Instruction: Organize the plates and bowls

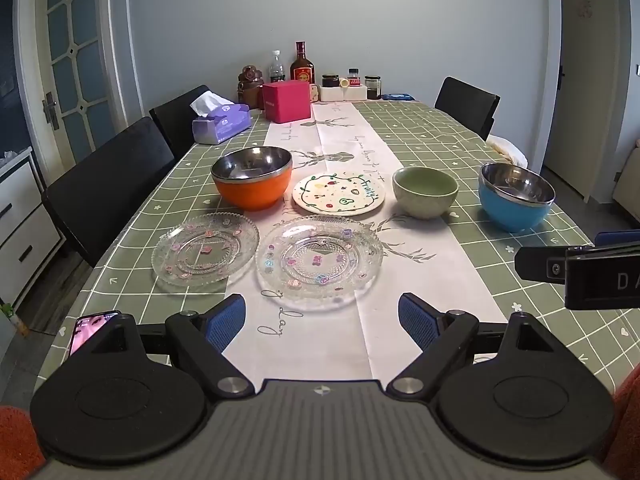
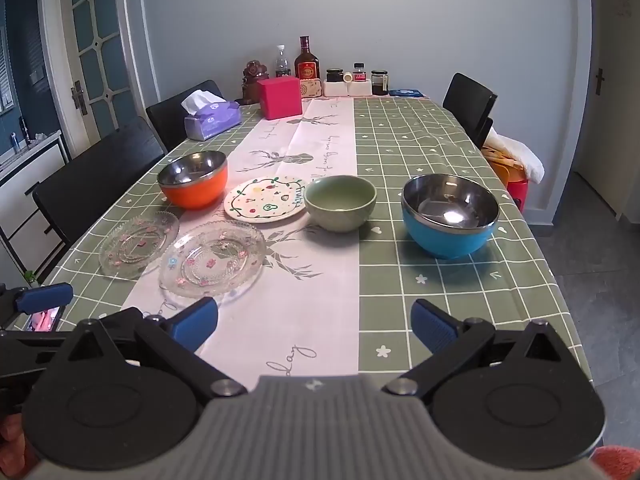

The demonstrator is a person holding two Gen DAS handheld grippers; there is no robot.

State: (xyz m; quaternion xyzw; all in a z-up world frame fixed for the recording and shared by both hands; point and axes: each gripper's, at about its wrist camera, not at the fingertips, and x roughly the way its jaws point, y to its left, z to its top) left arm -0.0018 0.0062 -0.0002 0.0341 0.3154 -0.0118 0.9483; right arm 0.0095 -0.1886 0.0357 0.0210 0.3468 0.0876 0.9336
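Two clear glass plates lie side by side near the table's front: one [image 1: 205, 251] [image 2: 138, 244] on the left, the other [image 1: 319, 261] [image 2: 213, 258] on the pale runner. Behind them stand an orange steel-lined bowl [image 1: 252, 180] [image 2: 193, 179], a white painted plate [image 1: 339, 193] [image 2: 266, 198], a green ceramic bowl [image 1: 425, 192] [image 2: 340, 202] and a blue steel-lined bowl [image 1: 516, 196] [image 2: 451, 215]. My left gripper [image 1: 322, 322] hangs open just short of the right glass plate. My right gripper [image 2: 314, 326] is open above bare cloth, nothing between its fingers.
A phone [image 1: 92, 330] lies at the front left table edge. At the far end stand a tissue pack [image 1: 220, 120], a pink box [image 1: 287, 101], bottles and jars [image 1: 302, 64]. Black chairs [image 1: 108, 188] line the left side; another [image 1: 466, 104] stands far right.
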